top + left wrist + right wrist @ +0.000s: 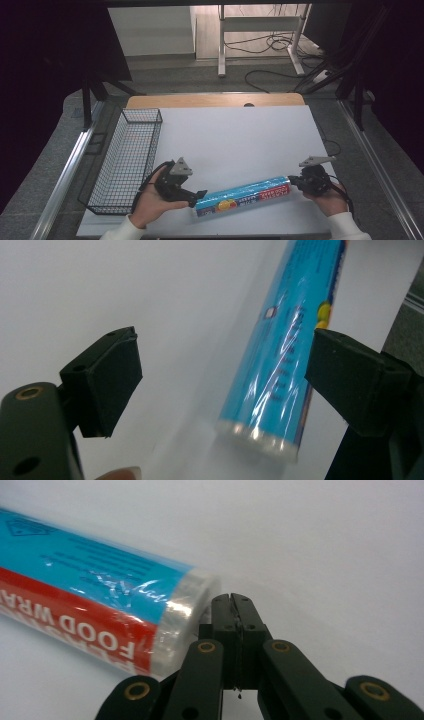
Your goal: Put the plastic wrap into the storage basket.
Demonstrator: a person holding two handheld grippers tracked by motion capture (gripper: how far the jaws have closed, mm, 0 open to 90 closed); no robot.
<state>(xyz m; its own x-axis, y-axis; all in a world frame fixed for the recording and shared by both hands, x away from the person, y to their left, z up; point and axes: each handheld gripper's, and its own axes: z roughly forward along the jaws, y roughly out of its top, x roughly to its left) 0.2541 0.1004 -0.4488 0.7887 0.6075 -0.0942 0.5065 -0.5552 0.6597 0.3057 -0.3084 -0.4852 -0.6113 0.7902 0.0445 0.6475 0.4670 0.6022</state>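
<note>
- A black wire basket [127,160] is standing along the left edge of the white table [240,140], its long side running from near to far.
- Just right of the basket, near the front edge, the person's left hand [150,202] is holding the left gripper [197,195], which is pointing right toward the near-left end of the roll.
- In the left gripper view, the left gripper [225,375] is standing wide open, its two black pads [107,385] flanking the roll's capped end without pressing on it.
- A roll of food wrap [243,196], wrapped in clear film with blue and red printing, is lying flat on the table near the front edge, slanting from near-left to slightly farther right between the two grippers.
- At the roll's right end, the right hand [332,200] is holding the right gripper [291,182] with its tips just at the end of the roll.
- In the right gripper view, the right gripper [231,602] is fully closed, jaws pressed together on nothing, sitting just beside the clear end of the roll of food wrap [95,605]; whether it is touching cannot be told.
</note>
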